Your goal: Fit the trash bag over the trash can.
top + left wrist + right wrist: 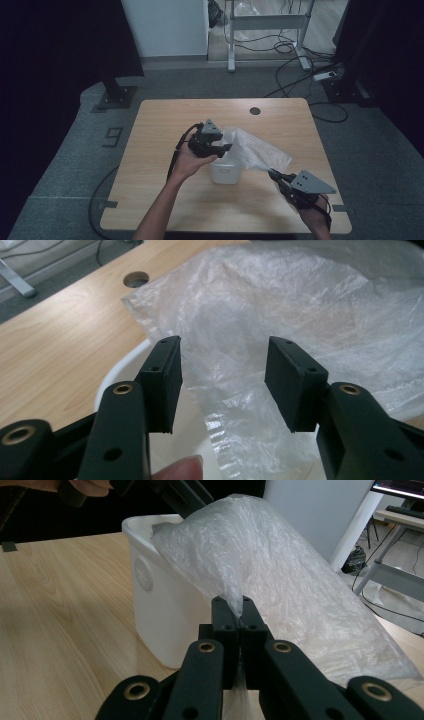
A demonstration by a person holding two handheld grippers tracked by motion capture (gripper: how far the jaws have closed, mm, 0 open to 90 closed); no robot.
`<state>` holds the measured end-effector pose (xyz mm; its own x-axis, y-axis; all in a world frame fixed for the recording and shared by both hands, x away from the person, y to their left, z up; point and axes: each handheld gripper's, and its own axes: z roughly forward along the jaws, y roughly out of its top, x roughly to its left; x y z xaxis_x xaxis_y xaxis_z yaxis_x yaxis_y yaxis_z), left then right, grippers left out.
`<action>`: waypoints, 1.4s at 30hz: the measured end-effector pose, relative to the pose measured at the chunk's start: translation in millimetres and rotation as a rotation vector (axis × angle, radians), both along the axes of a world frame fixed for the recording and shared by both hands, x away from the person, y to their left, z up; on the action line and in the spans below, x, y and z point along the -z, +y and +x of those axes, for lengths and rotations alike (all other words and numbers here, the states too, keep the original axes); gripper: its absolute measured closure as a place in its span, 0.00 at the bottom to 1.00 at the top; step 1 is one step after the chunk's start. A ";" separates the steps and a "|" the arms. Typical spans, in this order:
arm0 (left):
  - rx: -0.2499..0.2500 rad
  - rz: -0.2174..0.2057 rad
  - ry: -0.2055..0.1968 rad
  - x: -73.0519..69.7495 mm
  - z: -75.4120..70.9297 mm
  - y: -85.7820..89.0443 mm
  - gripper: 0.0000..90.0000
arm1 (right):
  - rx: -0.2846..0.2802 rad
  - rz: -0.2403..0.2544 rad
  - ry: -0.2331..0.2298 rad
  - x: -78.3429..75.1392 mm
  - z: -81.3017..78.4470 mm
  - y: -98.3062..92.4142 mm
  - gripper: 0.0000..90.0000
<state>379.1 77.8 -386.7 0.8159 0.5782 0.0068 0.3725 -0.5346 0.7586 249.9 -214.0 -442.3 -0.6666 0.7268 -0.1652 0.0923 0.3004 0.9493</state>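
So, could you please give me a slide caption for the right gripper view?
Right tool pinching a clear plastic bag draped over a white bin on the wooden table.

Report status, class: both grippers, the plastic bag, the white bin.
Right gripper shut on plastic bag. Left gripper open over white bin, bag edge between jaws, not pinched. Nothing in the way.

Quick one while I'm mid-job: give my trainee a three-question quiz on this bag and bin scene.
1. True or false: the right gripper is clamped on the plastic bag.
2. What does the bag drape over? A) white bin B) a metal tray C) a book
3. Which gripper's jaws stand apart with nothing pinched?

Key: 1 true. 2 A. 3 the left gripper, poised at the bag above the bin's rim.
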 end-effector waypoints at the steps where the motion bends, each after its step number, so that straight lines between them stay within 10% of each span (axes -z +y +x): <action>1: 0.000 0.000 0.000 0.0 0.0 0.0 0.54 | -0.002 0.001 -0.002 -1.4 -0.1 0.3 0.99; 11: 0.026 0.006 0.015 7.1 -3.7 2.3 0.52 | -0.041 -0.043 0.013 -23.0 8.6 11.9 0.99; 27: -0.060 -0.156 -0.037 -19.1 2.5 20.5 0.46 | -0.042 -0.070 0.030 -18.2 8.6 12.0 0.99; 42: 0.000 -0.097 0.014 -6.9 17.7 -11.6 0.46 | -0.069 -0.088 0.026 -15.0 10.4 20.3 0.99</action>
